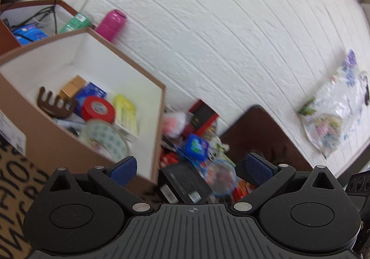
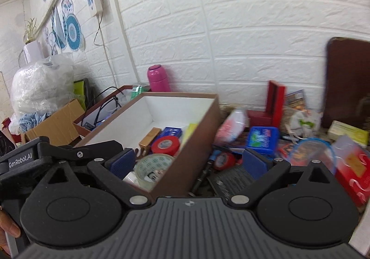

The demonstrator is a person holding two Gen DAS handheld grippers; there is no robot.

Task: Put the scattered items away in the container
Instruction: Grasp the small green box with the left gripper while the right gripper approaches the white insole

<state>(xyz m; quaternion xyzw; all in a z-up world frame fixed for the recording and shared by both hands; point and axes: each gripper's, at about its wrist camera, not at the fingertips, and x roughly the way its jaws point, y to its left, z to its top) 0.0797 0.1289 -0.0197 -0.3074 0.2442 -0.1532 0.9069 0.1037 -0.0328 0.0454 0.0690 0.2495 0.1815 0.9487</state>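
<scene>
Now between picks | left gripper (image 1: 185,170) spread, empty | right gripper (image 2: 188,163) spread, empty | container (image 2: 208,111) left of centre, part filled | scattered items (image 2: 263,140) lower right, just beyond right pad | next, probably: swing right, lower onto one piece

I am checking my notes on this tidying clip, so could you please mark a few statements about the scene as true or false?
1. The red tape roll lies inside the brown box. True.
2. The right gripper is shut on a tape roll. False: its jaws stand wide open, nothing between them.
3. The pink bottle stands against the white wall. True.
4. The blue packet is already in the box. False: it lies in the clutter beside it.
5. The left gripper is open and empty. True.
</scene>
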